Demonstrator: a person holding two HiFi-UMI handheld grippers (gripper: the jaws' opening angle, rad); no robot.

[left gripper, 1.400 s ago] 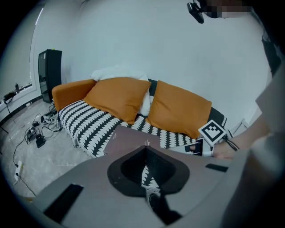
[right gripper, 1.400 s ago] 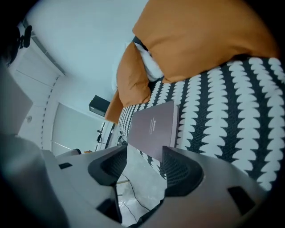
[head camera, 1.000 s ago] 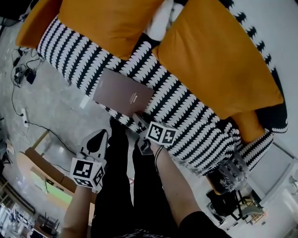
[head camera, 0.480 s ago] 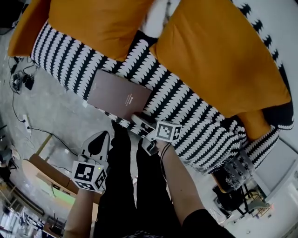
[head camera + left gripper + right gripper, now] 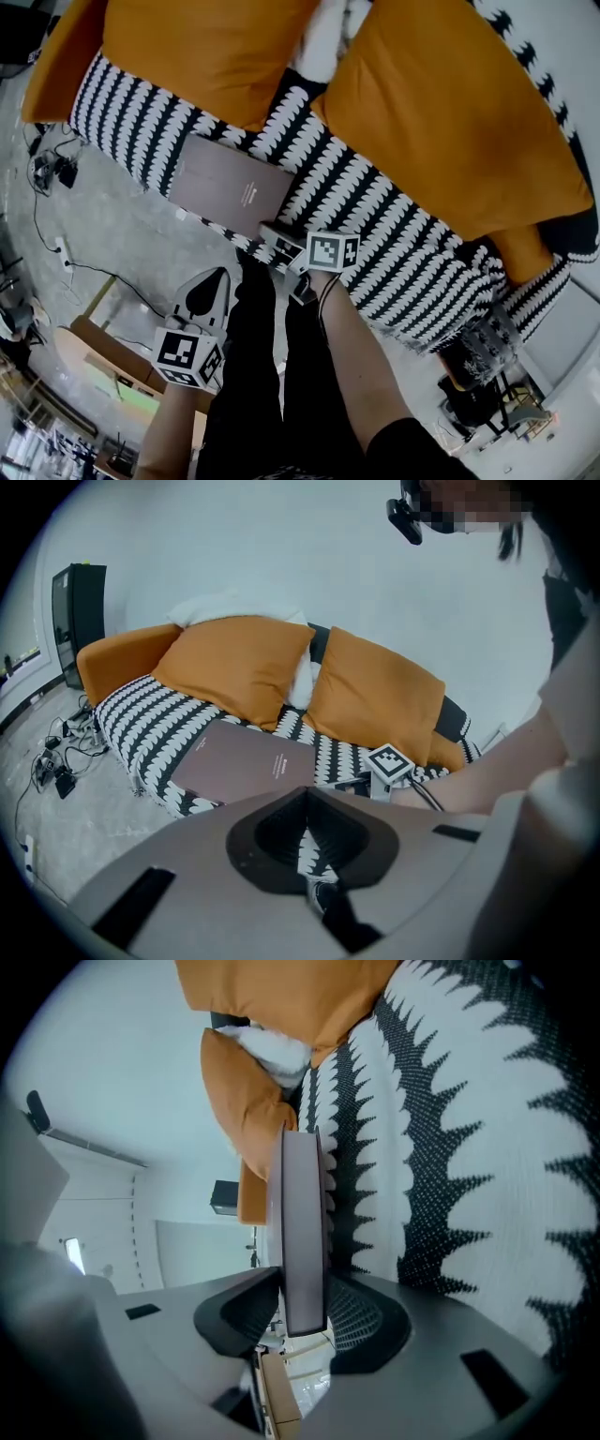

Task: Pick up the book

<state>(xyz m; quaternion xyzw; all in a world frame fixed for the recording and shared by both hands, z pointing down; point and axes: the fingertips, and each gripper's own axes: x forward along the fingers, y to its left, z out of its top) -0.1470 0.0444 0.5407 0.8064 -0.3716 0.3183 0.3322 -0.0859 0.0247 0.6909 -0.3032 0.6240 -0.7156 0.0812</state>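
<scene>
Thin, flat, matte brown book (image 5: pixel 230 187) lies at the front edge of the sofa seat (image 5: pixel 384 234), which has a black-and-white scalloped weave; plump orange cushions (image 5: pixel 450 112) behind; cover print too small to read; near corner hidden under right gripper (image 5: pixel 272 236), whose jaws have just been closing and now clamp that edge; left gripper (image 5: pixel 217 279) clenched, empty, well apart from the book.

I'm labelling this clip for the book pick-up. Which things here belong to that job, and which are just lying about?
Job in hand:
brown book on the black-and-white sofa's front edge; right gripper, whose jaws have just been closing onto its near edge.

Just lying about:
the sofa itself; orange cushions; white pillow; floor cables; left gripper, shut and empty.
</scene>
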